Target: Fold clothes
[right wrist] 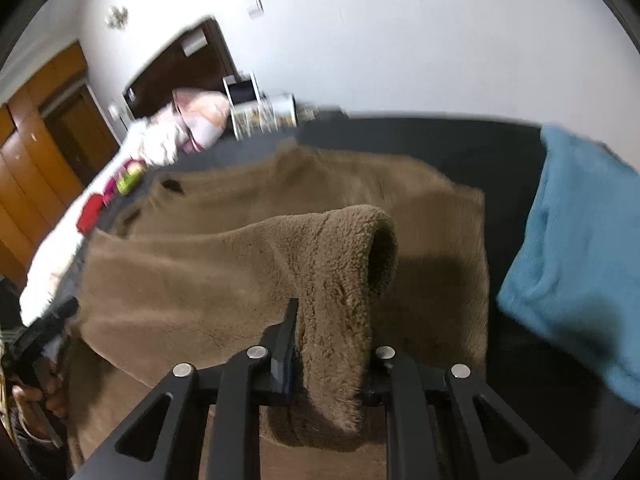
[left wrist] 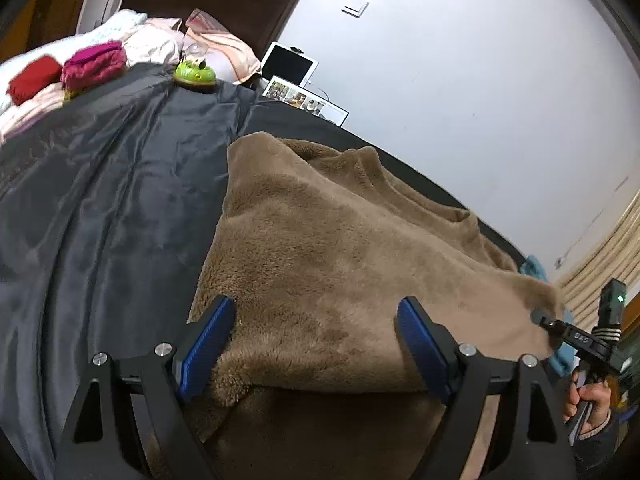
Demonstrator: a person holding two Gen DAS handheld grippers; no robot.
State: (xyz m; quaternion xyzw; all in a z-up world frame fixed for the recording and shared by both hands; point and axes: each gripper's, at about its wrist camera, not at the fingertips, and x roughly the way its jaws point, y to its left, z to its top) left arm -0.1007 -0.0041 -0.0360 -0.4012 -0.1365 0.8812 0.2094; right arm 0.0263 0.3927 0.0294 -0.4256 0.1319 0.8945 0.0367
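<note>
A bed point(left wrist: 100, 200) with a smooth, creased dark grey cover carries a plush brown fleece garment point(left wrist: 320, 240), spread flat across its near side. A nubby teal cloth point(right wrist: 572, 240) lies beside it, to the right in the right wrist view. The garment's tubular sleeve point(right wrist: 340, 280), curly-piled with a round open cuff, is lifted off the body and pinched between the jaws of the right gripper point(right wrist: 332, 360). The left gripper point(left wrist: 316, 336) hovers at the fleece's near edge, jaws spread, blue ribbed pads point(left wrist: 208, 344) showing. Folded red and magenta clothes point(left wrist: 92, 64) sit by the pillows.
</note>
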